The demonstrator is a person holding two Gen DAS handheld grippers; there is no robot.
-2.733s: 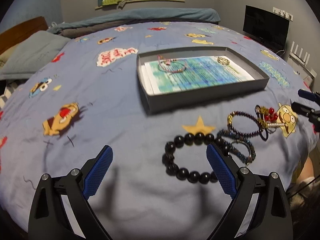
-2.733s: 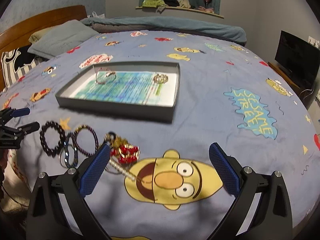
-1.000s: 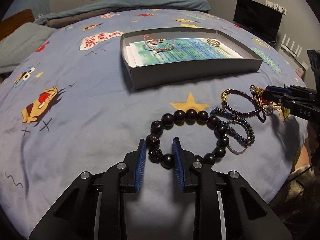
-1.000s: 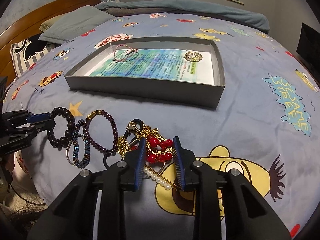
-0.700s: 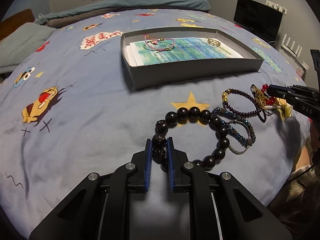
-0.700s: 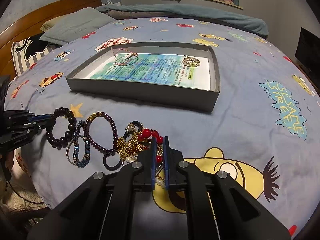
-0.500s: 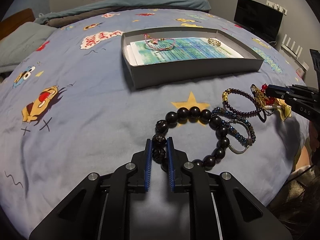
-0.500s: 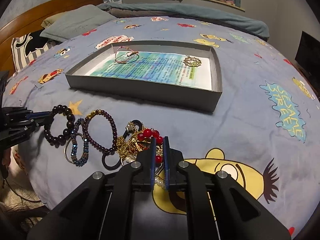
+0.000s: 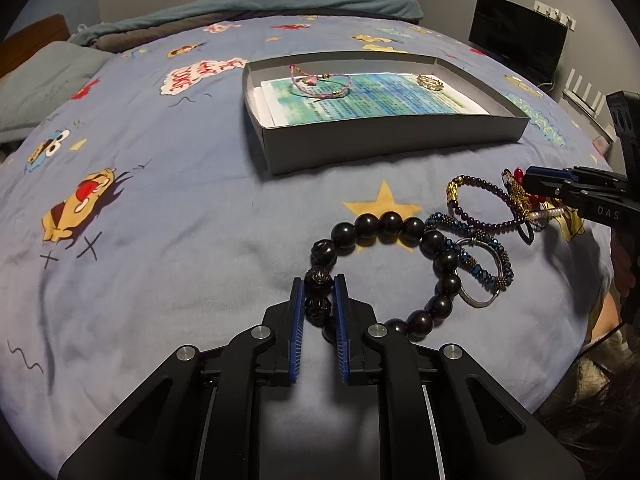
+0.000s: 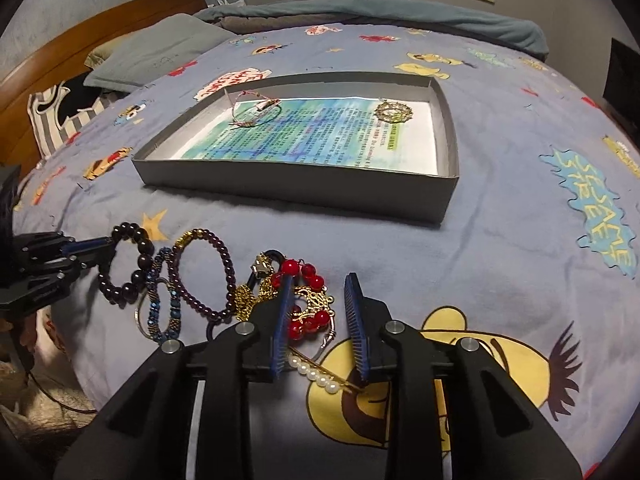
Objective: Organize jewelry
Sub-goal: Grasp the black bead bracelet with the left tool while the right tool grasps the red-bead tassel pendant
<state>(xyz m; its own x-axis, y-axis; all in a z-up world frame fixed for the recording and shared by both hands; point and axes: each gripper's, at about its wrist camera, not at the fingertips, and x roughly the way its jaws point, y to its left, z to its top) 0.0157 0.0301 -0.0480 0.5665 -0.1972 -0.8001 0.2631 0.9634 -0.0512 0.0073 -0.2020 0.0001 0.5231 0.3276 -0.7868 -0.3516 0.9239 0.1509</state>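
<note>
My left gripper [image 9: 319, 282] is shut on the black bead bracelet [image 9: 390, 222], which lies on the blue bedspread. My right gripper [image 10: 320, 280] is open, its pads either side of the red-bead and gold piece [image 10: 306, 302]; it had been shut a moment before. A pearl pin [image 10: 318, 374] lies under it. A purple bead bracelet [image 10: 222, 268] and a blue beaded bracelet with a metal ring [image 10: 160, 308] lie between the two grippers. The grey tray [image 9: 380, 140] behind holds a pink cord bracelet [image 9: 320, 82] and a gold ring piece [image 9: 430, 82] on printed paper.
The bed edge drops away just behind both grippers. A black TV [image 9: 516, 38] and white router [image 9: 582, 94] stand at the right. Pillows [image 10: 156, 56] and a wooden headboard [image 10: 80, 28] are at the far left.
Both grippers came down and closed, the left on the black bracelet, the right on the red and gold piece. The right gripper has now opened again. The left stays shut.
</note>
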